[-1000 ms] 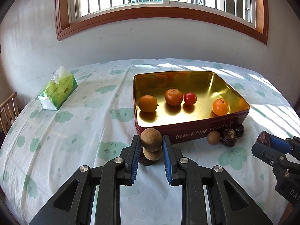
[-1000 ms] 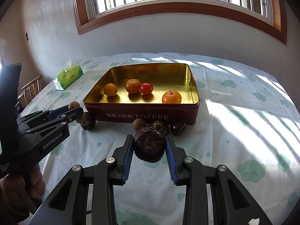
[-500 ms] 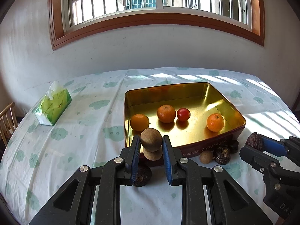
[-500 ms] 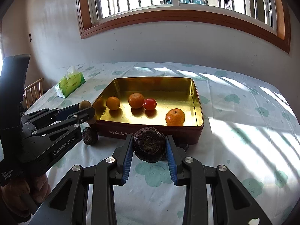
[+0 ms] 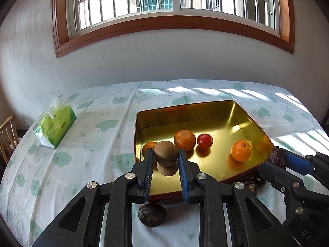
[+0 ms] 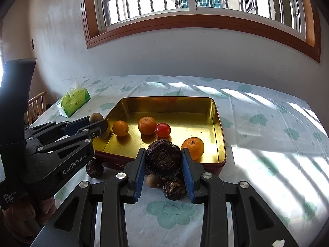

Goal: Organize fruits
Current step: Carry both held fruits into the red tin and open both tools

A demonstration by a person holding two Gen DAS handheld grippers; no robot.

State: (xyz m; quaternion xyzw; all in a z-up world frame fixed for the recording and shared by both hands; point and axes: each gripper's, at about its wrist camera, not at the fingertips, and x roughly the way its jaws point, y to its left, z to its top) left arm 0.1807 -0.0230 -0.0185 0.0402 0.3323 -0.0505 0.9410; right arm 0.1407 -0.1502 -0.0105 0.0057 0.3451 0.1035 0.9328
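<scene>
Both jaws hold fruit, left gripper [image 5: 166,162] a brown ball [image 5: 165,153], right gripper [image 6: 163,164] a dark bulb [image 6: 163,158]; release low inside the tin [image 6: 219,123] toward twelve o'clock.

A green tissue pack [image 5: 55,126] with a white tissue sticking out lies at the left of the frame on a white tablecloth [image 5: 96,144] printed with pale green clouds. A wooden chair [image 5: 7,135] shows at the far left edge. Along the top, a barred window [image 5: 164,0] in a brown wooden frame sits in a white wall [image 5: 164,61].
</scene>
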